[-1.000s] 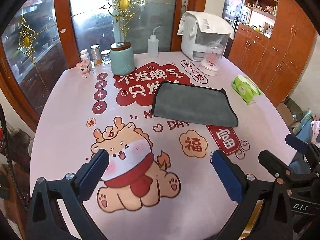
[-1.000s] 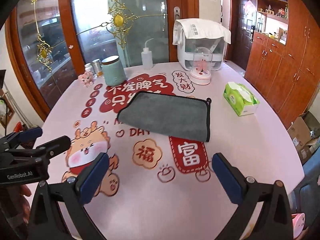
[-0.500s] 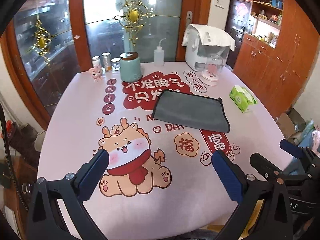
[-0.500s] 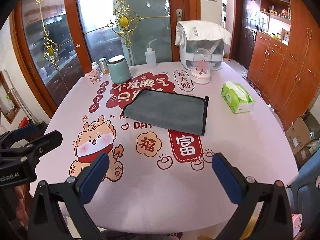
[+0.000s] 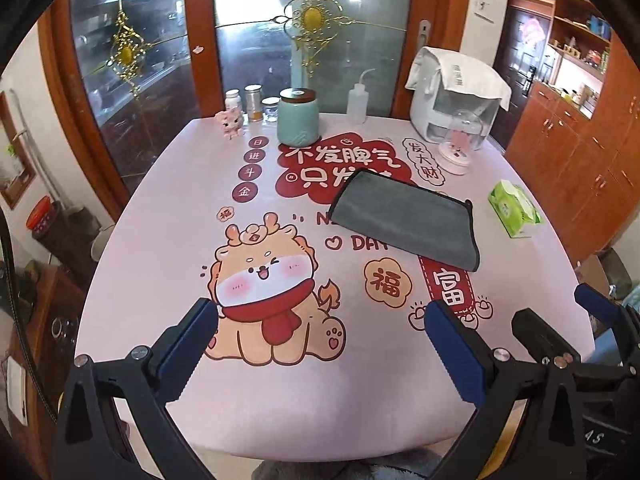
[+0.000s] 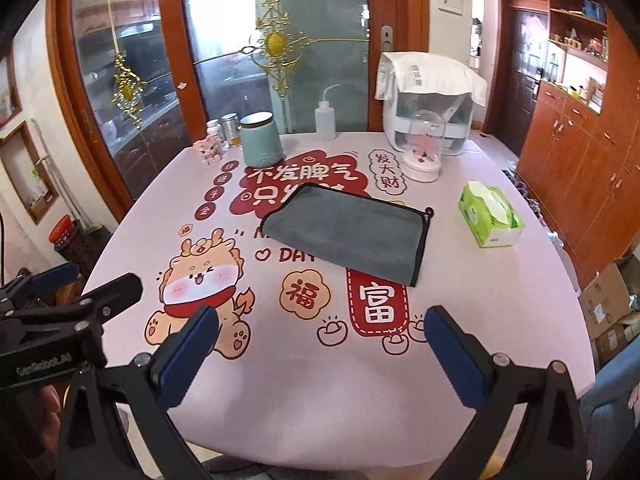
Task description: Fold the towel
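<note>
A grey towel point(image 5: 404, 220) with a dark edge lies folded flat in a rectangle near the middle of the pink printed table; it also shows in the right wrist view point(image 6: 348, 232). My left gripper point(image 5: 320, 344) is open and empty, held over the near table edge, well short of the towel. My right gripper point(image 6: 320, 344) is open and empty, also over the near edge. The right gripper shows at the right of the left wrist view point(image 5: 568, 328), and the left gripper at the left of the right wrist view point(image 6: 76, 284).
At the table's far side stand a teal jar point(image 6: 262, 140), a squeeze bottle point(image 6: 325, 118), small jars, a pink figurine point(image 6: 208, 151), a white appliance point(image 6: 428, 108) and a glass dome point(image 6: 423, 148). A green tissue box point(image 6: 490, 216) lies right of the towel. Wooden cabinets stand at the right.
Both grippers have pulled back and up from the table, so the towel looks smaller and farther. The towel has not moved. Both stay open.
</note>
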`<action>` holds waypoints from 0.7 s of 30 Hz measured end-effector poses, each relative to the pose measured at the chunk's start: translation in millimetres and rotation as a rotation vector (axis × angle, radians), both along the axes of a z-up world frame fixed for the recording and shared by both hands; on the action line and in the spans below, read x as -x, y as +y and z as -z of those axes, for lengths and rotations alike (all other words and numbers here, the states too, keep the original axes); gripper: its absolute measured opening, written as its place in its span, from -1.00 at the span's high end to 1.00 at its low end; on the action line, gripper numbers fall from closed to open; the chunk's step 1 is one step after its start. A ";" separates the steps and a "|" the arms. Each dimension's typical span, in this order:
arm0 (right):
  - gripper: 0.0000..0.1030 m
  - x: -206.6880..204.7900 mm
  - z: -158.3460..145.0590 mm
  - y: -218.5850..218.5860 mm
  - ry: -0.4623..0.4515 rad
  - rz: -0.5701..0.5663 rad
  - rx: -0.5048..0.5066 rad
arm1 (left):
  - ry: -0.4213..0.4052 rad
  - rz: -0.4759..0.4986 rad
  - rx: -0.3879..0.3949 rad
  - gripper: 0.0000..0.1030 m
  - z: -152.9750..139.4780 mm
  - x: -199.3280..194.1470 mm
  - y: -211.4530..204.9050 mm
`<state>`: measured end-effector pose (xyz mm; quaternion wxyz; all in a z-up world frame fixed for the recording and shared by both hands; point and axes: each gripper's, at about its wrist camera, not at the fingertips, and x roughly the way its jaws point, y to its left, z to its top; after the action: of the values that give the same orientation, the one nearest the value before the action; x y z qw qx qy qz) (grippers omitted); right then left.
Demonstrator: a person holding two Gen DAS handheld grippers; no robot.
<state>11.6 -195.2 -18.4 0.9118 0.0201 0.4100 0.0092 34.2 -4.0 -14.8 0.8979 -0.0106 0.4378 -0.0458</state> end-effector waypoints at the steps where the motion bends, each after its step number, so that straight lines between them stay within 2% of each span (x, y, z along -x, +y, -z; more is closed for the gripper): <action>1: -1.00 -0.2 0.0 -0.3 -0.001 -0.007 0.002 | 0.002 -0.009 -0.001 -0.99 0.7 0.0 -0.8; 14: -1.00 -4.1 2.8 -10.5 -0.001 -0.018 -0.022 | -0.002 -0.049 -0.054 -0.99 3.5 6.9 -10.7; 21: -1.00 -4.2 3.6 -9.4 0.005 -0.021 -0.019 | 0.023 -0.054 -0.051 -0.99 8.6 5.6 -8.7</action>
<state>15.8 -204.6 -22.0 0.9103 0.0247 0.4126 0.0226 28.6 -12.7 -23.3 0.8935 0.0002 0.4488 -0.0103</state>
